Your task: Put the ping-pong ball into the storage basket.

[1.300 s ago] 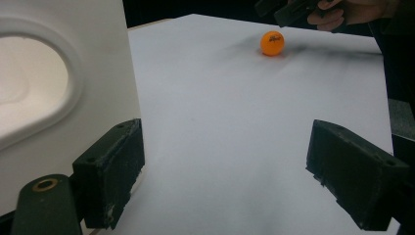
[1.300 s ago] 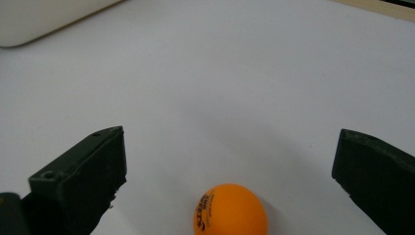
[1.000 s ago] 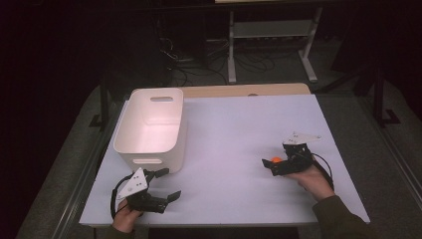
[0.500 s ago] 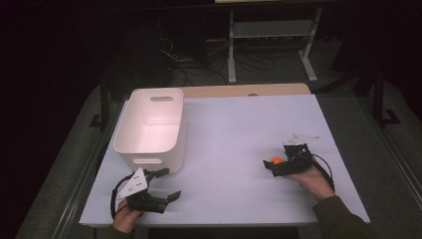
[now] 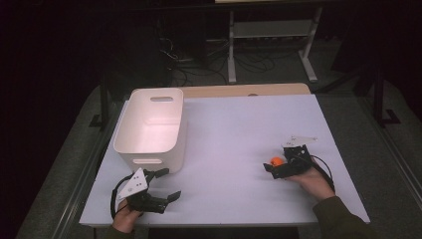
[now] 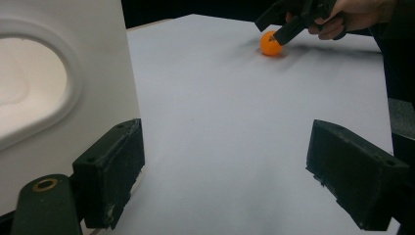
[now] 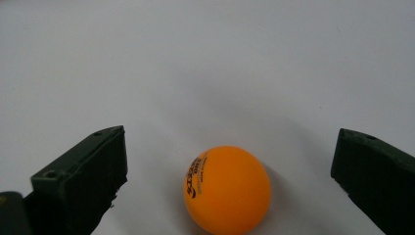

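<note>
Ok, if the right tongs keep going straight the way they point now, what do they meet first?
The orange ball. In the right gripper view it sits on the white table between the open jaws of the right tongs, untouched, so it likely slides in between them. Beyond it, bare tabletop as far as that view shows.

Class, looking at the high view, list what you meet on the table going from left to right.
Left hand-held gripper → white bin → orange ball → right hand-held gripper, its jaws open around the ball.
</note>
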`<state>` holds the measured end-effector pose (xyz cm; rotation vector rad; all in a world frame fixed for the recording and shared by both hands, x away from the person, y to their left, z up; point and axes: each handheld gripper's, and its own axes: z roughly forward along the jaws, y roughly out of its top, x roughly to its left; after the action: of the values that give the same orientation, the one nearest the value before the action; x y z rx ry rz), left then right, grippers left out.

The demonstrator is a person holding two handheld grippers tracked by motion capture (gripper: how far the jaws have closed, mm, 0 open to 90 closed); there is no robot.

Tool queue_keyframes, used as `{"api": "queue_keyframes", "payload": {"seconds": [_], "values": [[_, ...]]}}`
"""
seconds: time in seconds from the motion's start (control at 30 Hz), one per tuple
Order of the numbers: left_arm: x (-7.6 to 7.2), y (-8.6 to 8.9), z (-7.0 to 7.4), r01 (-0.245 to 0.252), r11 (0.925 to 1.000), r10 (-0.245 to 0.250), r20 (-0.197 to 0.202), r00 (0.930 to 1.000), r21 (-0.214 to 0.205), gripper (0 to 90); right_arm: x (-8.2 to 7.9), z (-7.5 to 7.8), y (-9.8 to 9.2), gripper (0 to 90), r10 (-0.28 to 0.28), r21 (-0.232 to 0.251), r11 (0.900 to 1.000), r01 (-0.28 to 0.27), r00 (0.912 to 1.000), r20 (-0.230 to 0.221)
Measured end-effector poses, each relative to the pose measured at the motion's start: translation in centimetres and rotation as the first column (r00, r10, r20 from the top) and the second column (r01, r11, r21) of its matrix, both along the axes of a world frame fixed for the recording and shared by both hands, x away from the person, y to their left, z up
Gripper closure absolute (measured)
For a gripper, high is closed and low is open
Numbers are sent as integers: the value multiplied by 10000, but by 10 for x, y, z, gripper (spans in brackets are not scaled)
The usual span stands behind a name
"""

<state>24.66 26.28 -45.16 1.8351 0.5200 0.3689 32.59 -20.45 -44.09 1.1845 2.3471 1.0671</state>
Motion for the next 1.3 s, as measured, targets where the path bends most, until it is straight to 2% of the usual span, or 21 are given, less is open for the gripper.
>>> {"api": "queue_keyframes", "payload": {"seconds": [1.0,1.3], "values": [[0,0,0,6,10000,-7,21,10000,19,140,-2,-9,3,22,424,-839,9954,-463,9980,-473],[0,0,0,4,10000,-5,31,10000,16,141,-2,-9,3,54,462,-898,9947,-509,9975,-535]]}}
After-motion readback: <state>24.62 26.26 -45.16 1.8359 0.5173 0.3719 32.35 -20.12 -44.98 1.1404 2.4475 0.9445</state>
